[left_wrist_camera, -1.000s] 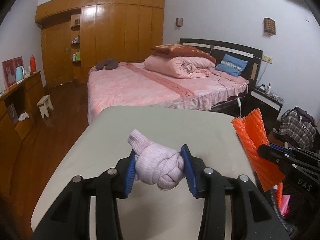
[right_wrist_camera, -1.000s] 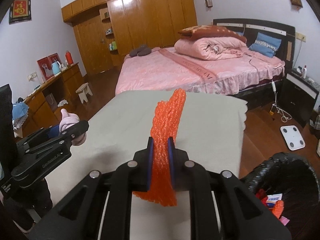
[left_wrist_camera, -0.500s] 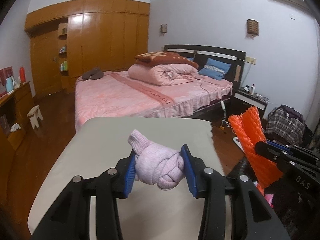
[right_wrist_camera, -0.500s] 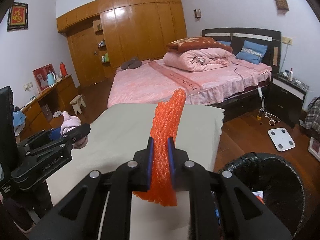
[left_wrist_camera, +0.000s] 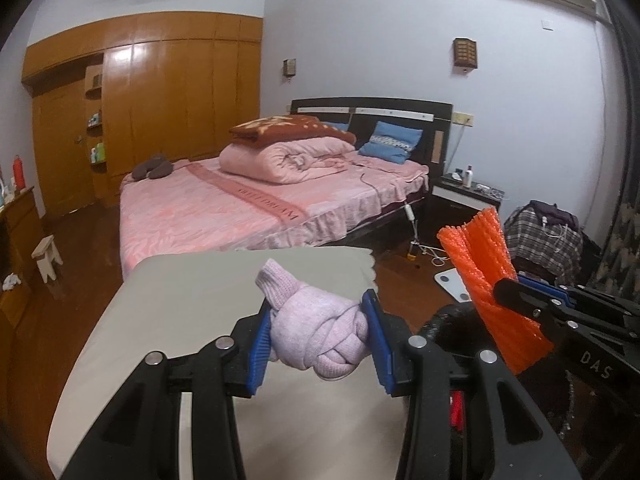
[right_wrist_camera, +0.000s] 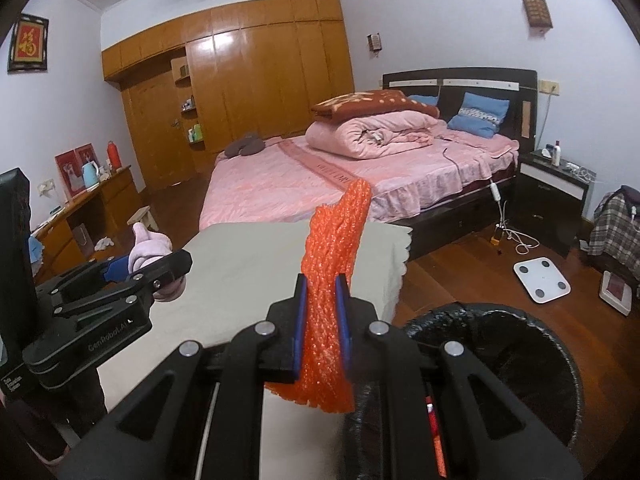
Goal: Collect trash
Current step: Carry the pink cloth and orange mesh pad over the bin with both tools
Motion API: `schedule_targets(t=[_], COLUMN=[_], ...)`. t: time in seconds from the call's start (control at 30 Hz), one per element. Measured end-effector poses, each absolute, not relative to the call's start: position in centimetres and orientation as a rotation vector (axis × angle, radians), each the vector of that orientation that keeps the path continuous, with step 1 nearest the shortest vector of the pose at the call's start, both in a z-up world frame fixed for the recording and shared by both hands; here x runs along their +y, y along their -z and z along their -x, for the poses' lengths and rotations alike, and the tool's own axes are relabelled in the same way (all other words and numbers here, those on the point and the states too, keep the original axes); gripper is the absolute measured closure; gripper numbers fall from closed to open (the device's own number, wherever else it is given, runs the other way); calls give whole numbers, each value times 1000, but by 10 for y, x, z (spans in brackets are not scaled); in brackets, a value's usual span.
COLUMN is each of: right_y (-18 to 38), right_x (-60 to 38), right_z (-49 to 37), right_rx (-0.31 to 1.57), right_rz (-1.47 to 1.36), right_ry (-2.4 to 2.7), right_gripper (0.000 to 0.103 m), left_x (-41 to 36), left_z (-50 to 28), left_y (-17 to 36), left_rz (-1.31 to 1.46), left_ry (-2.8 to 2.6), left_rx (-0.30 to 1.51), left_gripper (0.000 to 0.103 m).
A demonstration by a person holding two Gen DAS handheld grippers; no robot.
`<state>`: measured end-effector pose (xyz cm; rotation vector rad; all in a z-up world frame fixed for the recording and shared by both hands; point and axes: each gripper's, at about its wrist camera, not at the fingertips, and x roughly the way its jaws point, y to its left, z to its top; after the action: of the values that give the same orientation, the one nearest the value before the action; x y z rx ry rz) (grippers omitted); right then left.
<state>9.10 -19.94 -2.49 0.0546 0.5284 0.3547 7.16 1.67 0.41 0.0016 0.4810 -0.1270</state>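
Note:
My left gripper (left_wrist_camera: 318, 340) is shut on a knotted pink sock (left_wrist_camera: 316, 332) and holds it above the grey table (left_wrist_camera: 200, 300). It also shows at the left of the right wrist view (right_wrist_camera: 160, 268). My right gripper (right_wrist_camera: 322, 320) is shut on an orange foam net (right_wrist_camera: 336, 240) that stands up between the blue pads. The net also shows in the left wrist view (left_wrist_camera: 488, 272), over the rim of a black-lined trash bin (right_wrist_camera: 500, 360). The bin stands on the floor at the table's right end and holds some trash.
A bed with pink covers (right_wrist_camera: 360, 172) stands beyond the table. A white scale (right_wrist_camera: 542, 276) lies on the wooden floor by a black nightstand (right_wrist_camera: 552, 196). A wooden desk (right_wrist_camera: 92, 208) and a small stool (left_wrist_camera: 46, 256) are at the left.
Both grippers have swung right with their loads. The bin has come further into the right wrist view, and the orange net now hangs at its rim. Both grips are unchanged.

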Motion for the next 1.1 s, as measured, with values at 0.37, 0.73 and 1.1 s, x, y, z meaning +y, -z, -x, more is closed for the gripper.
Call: schedule_targets(t=[0.37, 0.73, 1.1], right_y=[20, 22, 28], right_x=[-237, -271, -302], right_z=[-73, -59, -46], right_rx=[499, 489, 491], right_rz=[-73, -87, -100], right_ry=[-292, -228, -153], right_gripper=[90, 90, 90], left_x=[-19, -59, -98], left_z=[-67, -65, -62], left_y=[-13, -18, -16], left_rz=[-32, -58, -82], left_ry=[201, 277, 354], left_rx=[453, 435, 424], left_gripper=[60, 60, 60])
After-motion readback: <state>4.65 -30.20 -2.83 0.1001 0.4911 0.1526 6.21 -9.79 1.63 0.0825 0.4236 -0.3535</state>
